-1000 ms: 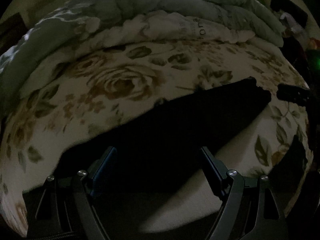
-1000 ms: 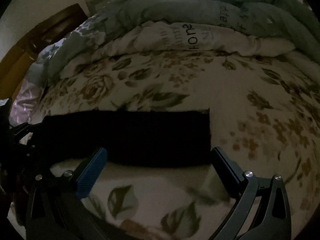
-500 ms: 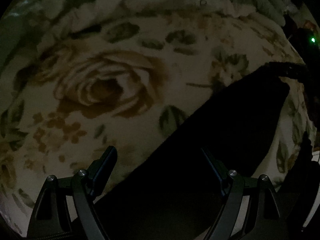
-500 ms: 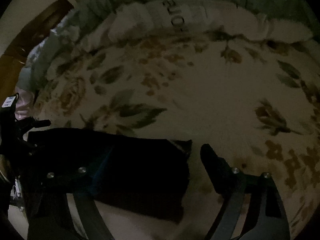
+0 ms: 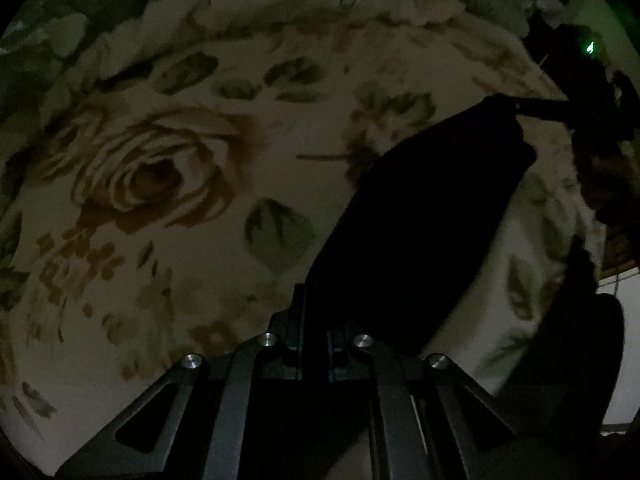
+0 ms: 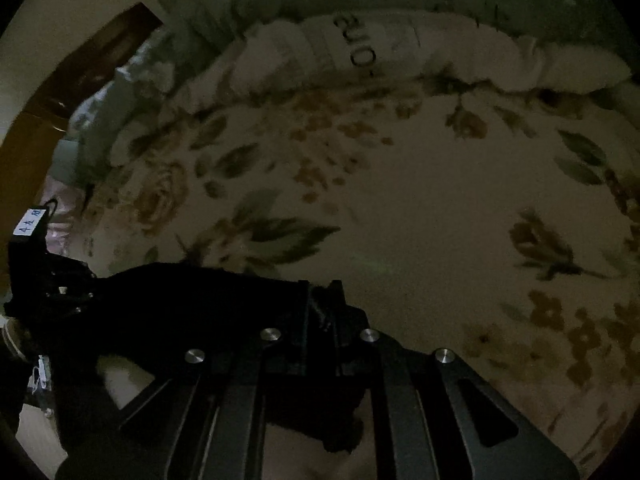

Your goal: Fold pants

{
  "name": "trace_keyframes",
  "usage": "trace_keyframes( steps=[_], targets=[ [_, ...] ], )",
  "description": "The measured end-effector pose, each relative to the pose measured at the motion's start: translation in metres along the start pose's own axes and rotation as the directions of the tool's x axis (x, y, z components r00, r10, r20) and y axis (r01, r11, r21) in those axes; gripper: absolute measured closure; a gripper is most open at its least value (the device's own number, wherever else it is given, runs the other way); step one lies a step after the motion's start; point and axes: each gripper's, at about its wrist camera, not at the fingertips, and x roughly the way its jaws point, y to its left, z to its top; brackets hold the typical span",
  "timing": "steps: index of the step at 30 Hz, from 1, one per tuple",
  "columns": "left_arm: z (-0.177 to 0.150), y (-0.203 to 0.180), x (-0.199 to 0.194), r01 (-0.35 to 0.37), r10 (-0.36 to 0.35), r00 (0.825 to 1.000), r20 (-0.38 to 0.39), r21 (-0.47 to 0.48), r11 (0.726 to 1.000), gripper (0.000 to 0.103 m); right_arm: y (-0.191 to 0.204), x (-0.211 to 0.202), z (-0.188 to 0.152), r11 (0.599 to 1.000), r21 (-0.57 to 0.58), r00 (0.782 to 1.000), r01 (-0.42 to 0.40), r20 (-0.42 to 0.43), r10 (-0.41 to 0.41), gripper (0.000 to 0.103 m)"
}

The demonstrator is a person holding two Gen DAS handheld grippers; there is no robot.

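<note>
The black pants lie as a folded strip on the flowered bedsheet. My left gripper is shut on one end of the strip, and the cloth runs up and right to the other gripper. In the right wrist view my right gripper is shut on the other end of the pants, which stretch left to the left gripper. The room is dim and the cloth's folds are hard to make out.
A rolled grey-and-white quilt lies along the far side of the bed. A wooden headboard or door stands at the far left. The bedsheet spreads wide to the right.
Both grippers came down low over the bed and closed, each on one end of the pants strip. They were open half a second ago.
</note>
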Motion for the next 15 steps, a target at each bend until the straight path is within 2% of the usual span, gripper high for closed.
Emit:
trace_keyframes(
  steps=[6,15],
  targets=[
    [-0.035,-0.037,-0.044,0.018,-0.020,0.996,0.086,0.025,1.000,0.098,0.007,-0.044,-0.019,0.998,-0.034,0.996,-0.058,0.060,0.060,0.095],
    [-0.093,-0.095,-0.078,0.064,-0.065,0.986,0.151,0.014,0.998,0.099,0.007,-0.100,-0.079,0.991,-0.082,0.990,-0.105,0.082,0.112,0.095]
  ],
)
